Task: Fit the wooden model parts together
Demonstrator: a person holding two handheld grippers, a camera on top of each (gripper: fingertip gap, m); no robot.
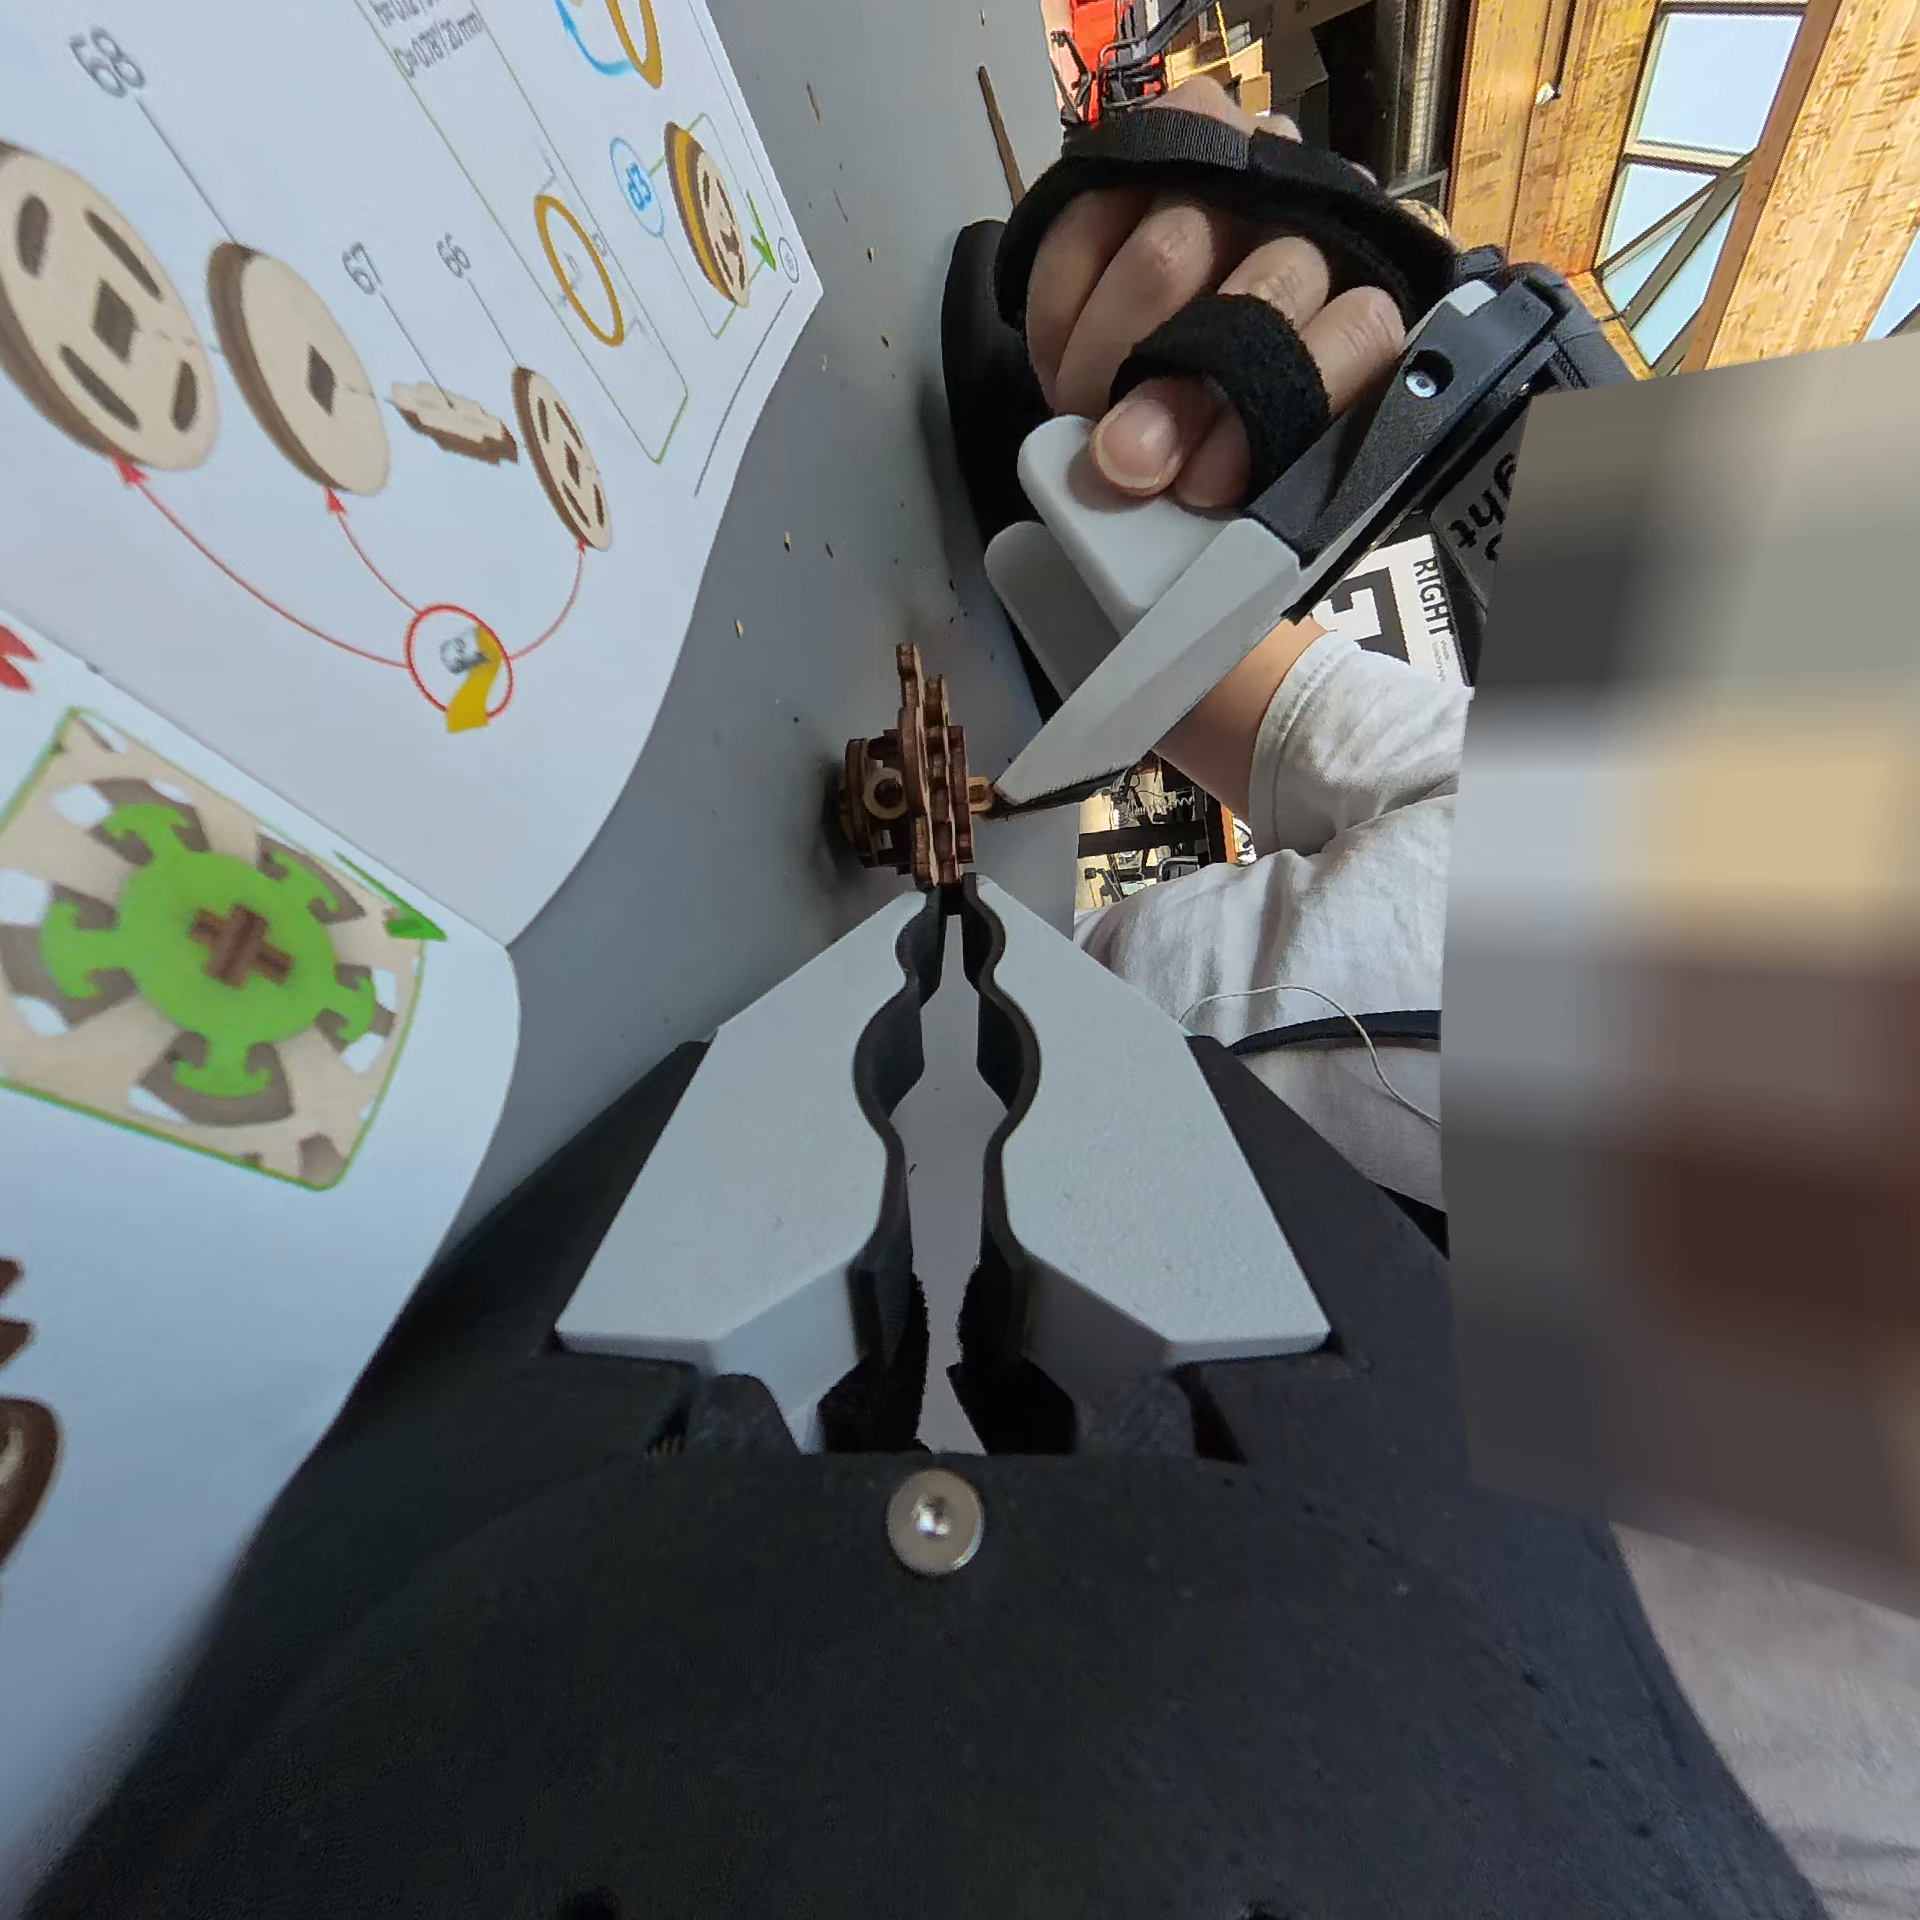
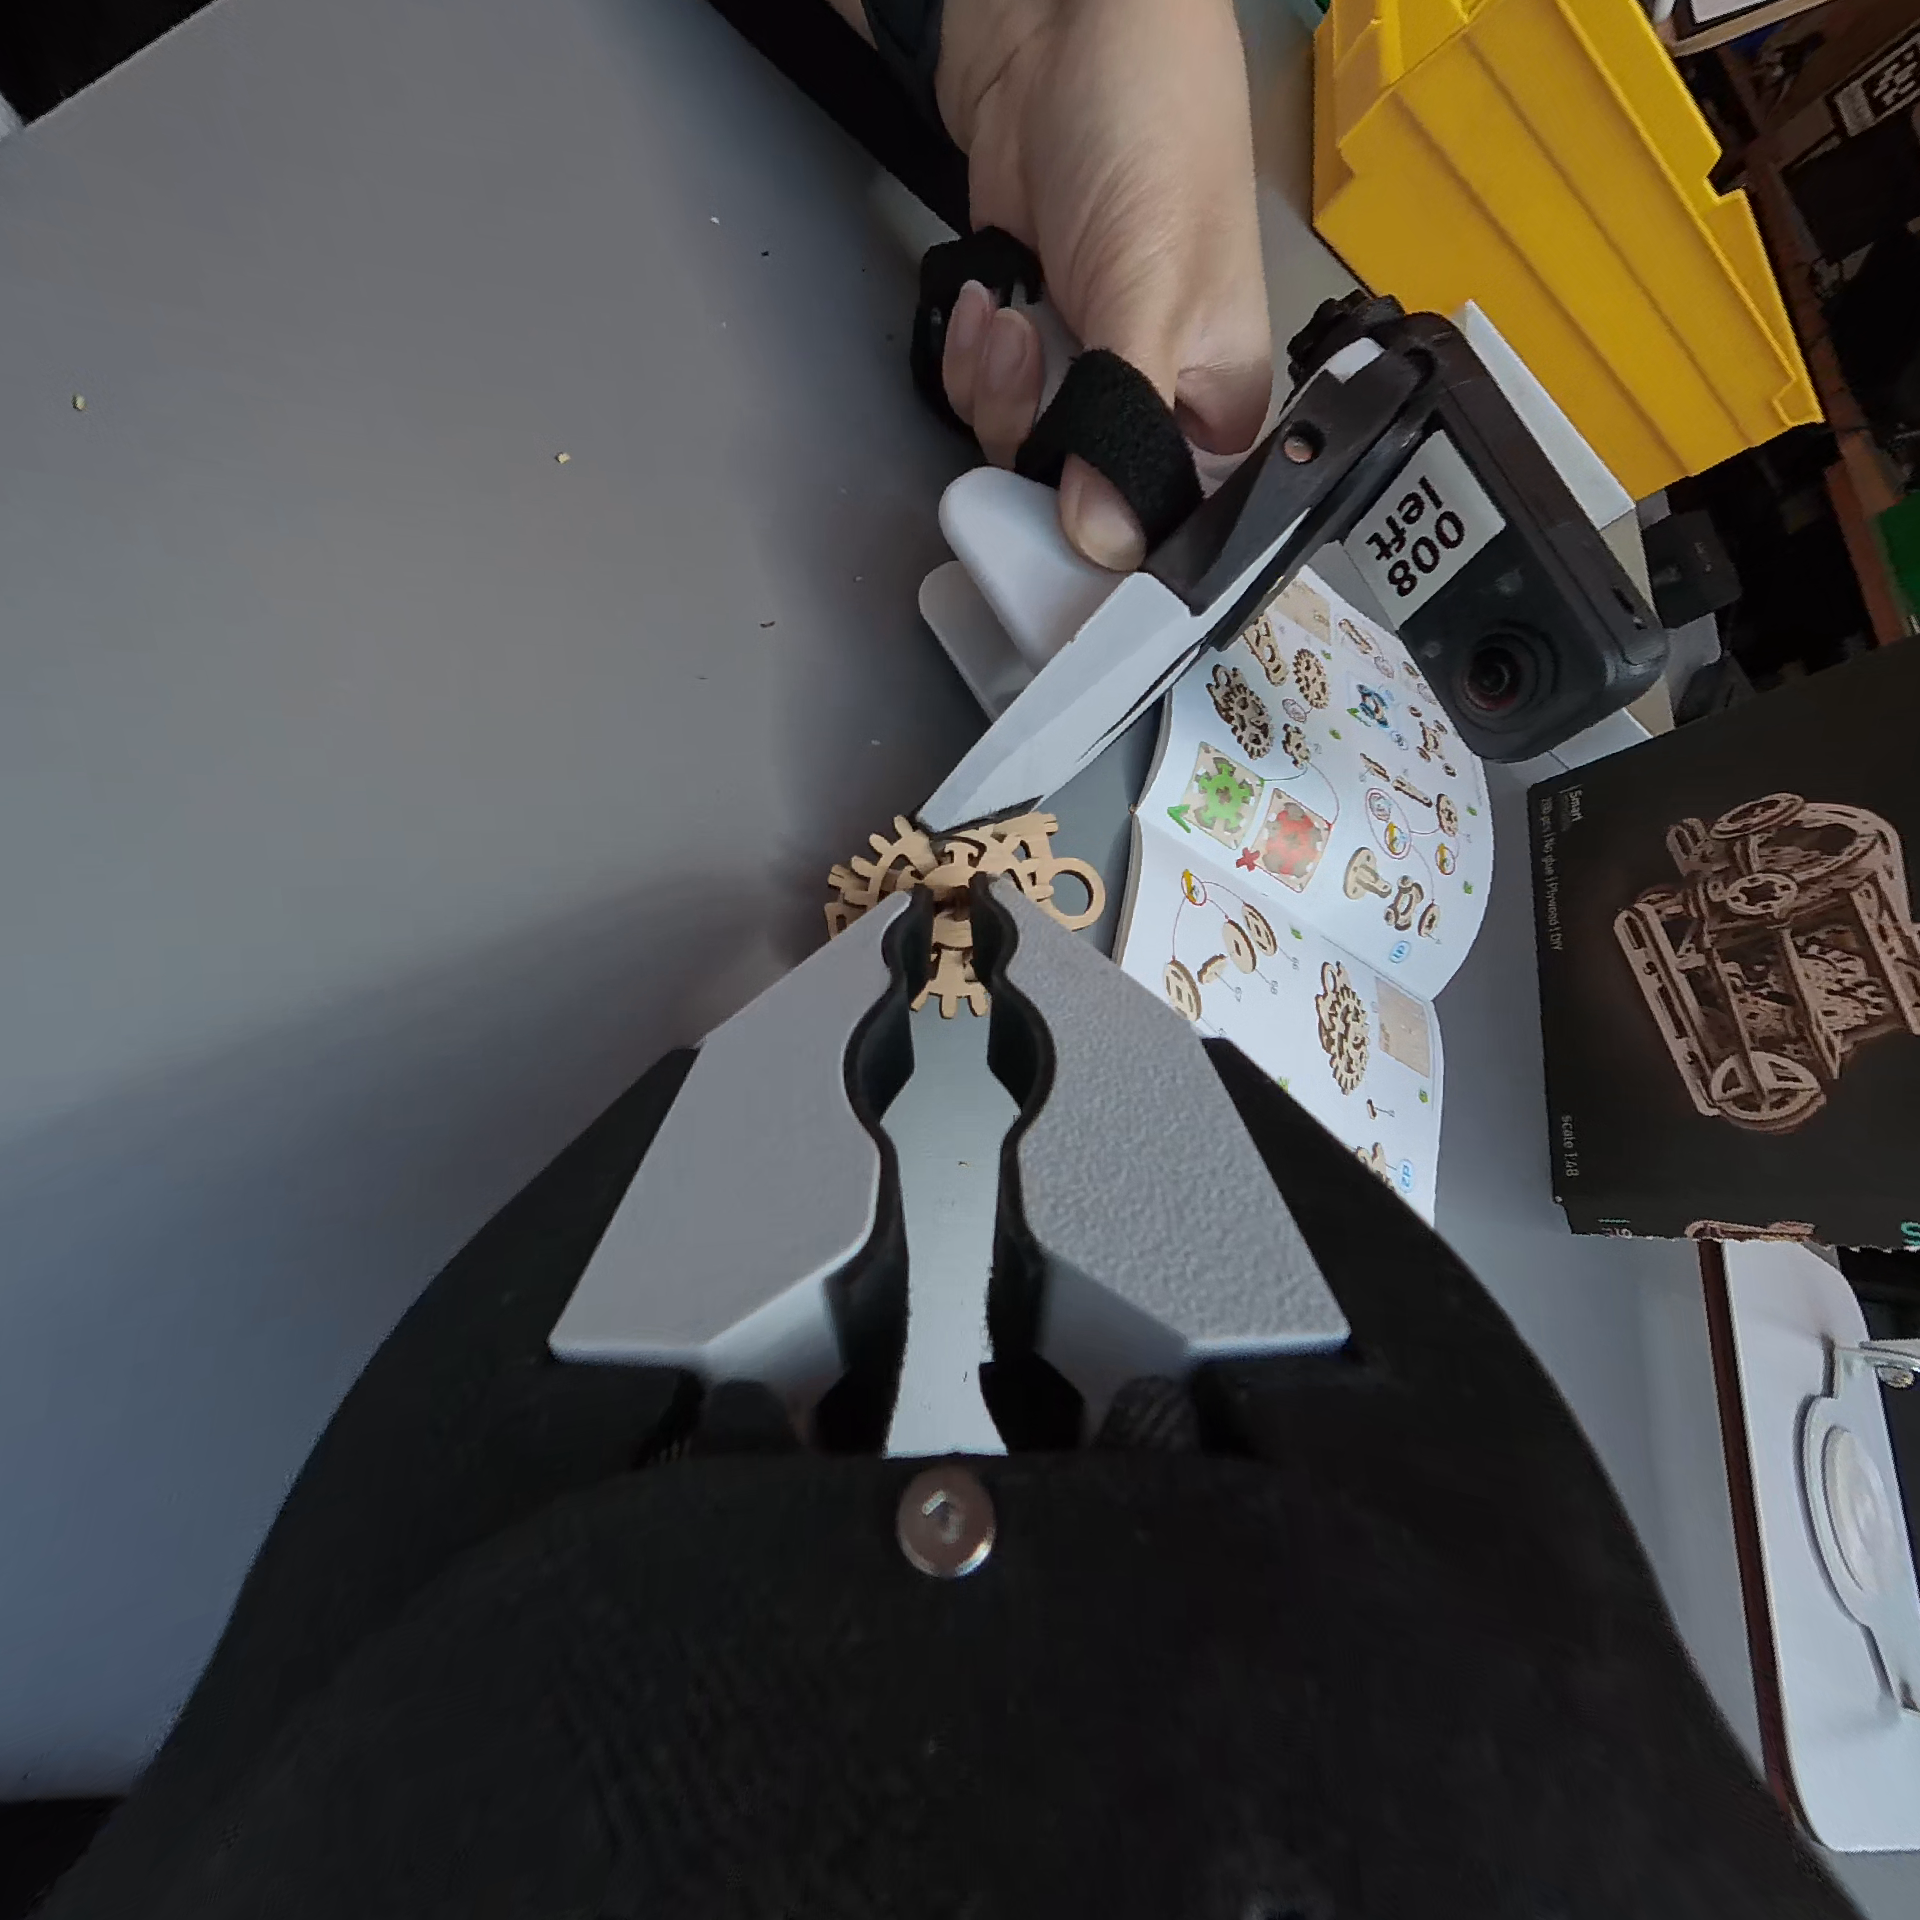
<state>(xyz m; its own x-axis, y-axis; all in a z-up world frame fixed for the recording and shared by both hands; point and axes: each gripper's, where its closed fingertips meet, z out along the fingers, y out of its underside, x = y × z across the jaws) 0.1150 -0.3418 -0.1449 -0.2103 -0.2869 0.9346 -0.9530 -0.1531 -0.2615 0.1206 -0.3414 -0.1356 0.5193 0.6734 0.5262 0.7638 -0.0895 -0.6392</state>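
Both grippers are closed on the small wooden gear assembly (image 2: 961, 914) above the grey table (image 2: 364, 623), the left gripper (image 1: 952, 896) at its rim and the right gripper (image 2: 951, 896) at its axle, so several parts are already joined, while completion cannot be judged.

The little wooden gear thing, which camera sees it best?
The right wrist view: the pale wooden toothed gear assembly faces that camera, so its teeth, spokes and ringed arm show, though the right gripper covers its middle. The left wrist view shows the gear assembly only edge-on, clamped by the left gripper.
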